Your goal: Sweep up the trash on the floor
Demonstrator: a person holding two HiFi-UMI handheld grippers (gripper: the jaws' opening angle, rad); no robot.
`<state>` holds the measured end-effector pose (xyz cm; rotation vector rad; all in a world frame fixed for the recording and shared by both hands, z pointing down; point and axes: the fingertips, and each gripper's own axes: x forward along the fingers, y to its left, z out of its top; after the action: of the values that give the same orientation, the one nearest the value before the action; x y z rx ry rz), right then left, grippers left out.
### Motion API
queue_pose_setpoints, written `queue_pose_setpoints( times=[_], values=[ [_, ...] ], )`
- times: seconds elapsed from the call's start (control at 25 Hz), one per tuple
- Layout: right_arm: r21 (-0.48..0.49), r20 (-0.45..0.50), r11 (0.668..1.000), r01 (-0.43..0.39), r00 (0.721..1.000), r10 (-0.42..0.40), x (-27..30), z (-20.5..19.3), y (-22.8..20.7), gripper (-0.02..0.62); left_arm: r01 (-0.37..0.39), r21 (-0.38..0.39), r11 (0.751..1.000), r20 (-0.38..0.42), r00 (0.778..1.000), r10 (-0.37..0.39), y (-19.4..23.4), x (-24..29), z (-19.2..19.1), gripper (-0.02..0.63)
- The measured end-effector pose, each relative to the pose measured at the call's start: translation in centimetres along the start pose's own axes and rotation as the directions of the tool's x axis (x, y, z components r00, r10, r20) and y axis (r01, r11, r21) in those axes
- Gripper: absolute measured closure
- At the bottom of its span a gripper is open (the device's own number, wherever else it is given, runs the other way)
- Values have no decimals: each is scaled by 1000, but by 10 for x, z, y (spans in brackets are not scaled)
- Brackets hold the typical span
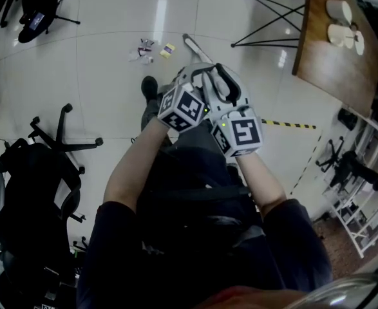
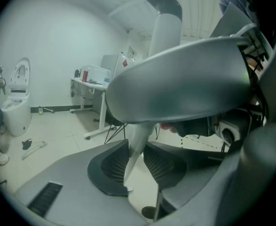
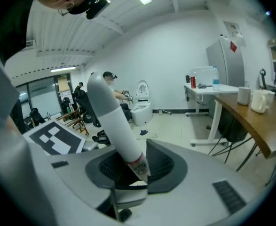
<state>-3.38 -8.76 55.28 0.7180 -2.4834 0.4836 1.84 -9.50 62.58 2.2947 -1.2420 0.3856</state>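
Left gripper (image 1: 189,76) and right gripper (image 1: 221,85) both clamp one handle (image 1: 195,47).

Head view: the grippers sit close side by side mid-frame over the person's legs, marker cubes up toward the camera. The pale grey-white handle runs from them toward the far floor. Trash (image 1: 147,50) lies on the glossy white tile floor (image 1: 111,18), far of the grippers and just left of the handle's far end. It is a small cluster of white and purplish scraps with one yellow scrap (image 1: 167,49) at its right edge. Black office chair (image 1: 40,172) near left. Wooden table (image 1: 333,63) far right carries white cups (image 1: 337,10); contents can't be told.

Left gripper view: jaws are closed on the handle, ribbed pads (image 2: 112,166) pressing its thin white shaft. The shaft rises behind the right gripper's grey body and ends in a dark grey cap (image 2: 163,1). White desk (image 2: 88,83) far left holds a clear box (image 2: 95,72) and a red bottle (image 2: 85,74); box contents unreadable.

Right gripper view: jaws are closed on the same handle, a white tube with a greyer rounded top. A red-edged printed label (image 3: 138,164) sits right at the pads. The wooden table at right carries the white cups; their insides are not visible. The far white desk holds the clear box and red bottle.
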Motion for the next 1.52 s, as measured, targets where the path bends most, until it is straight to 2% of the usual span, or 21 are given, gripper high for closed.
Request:
queue_pose_setpoints(
  times=[0.12,0.32,0.8,0.92,1.0,1.12,1.2,1.4,1.52],
  values=[
    [20,-2,1000,-17,1000,17,9,0,9,456,-22,-28,999,10,1000,23,9,-9,-6,514],
    [6,4,998,-55,998,55,30,10,32,454,-82,-30,996,32,996,83,33,-27,-6,518],
    [34,-3,991,-126,992,127,70,17,92,448,-114,-26,993,20,993,115,77,-79,-25,522],
    [13,8,988,-151,989,151,80,22,105,446,-131,-33,991,33,991,132,88,-90,-26,523],
    [-40,25,987,-155,987,156,86,29,108,446,-139,-39,990,43,989,141,96,-93,-24,523],
    [-185,43,975,-121,990,131,89,42,99,468,-94,-32,995,60,994,96,100,-87,-13,522],
    [-263,48,961,-87,993,104,88,49,86,489,-41,11,999,62,997,40,100,-77,-2,522],
    [-306,90,952,-9,995,39,72,71,43,497,87,105,991,48,995,-92,87,-48,32,516],
    [-295,115,955,34,993,0,54,83,24,497,105,90,990,56,992,-110,83,-51,48,444]
  ],
)
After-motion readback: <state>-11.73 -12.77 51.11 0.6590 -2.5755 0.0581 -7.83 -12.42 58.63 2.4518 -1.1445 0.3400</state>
